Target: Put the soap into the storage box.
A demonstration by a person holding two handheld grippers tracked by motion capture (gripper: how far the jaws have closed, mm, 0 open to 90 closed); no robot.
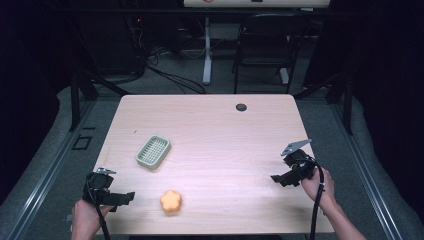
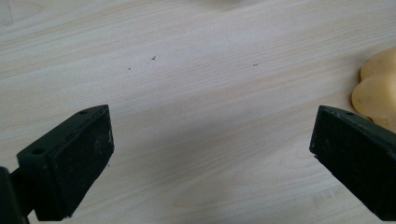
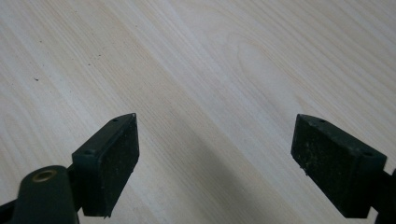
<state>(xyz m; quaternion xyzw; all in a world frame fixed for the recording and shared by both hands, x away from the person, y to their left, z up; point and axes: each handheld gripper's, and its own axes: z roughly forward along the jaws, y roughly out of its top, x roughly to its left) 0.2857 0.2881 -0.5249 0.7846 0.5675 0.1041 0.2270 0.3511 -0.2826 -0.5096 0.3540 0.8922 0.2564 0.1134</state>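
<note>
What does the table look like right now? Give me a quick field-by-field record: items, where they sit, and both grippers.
table: light wood
soap: orange, flower-shaped, near front edge, left of centre; its edge shows in the left gripper view
soap dish: pale green, slotted, behind the soap, apart from it, empty
left gripper: open, low over the table, just left of the soap, holding nothing
right gripper: open, over bare wood at the right side, holding nothing
</note>
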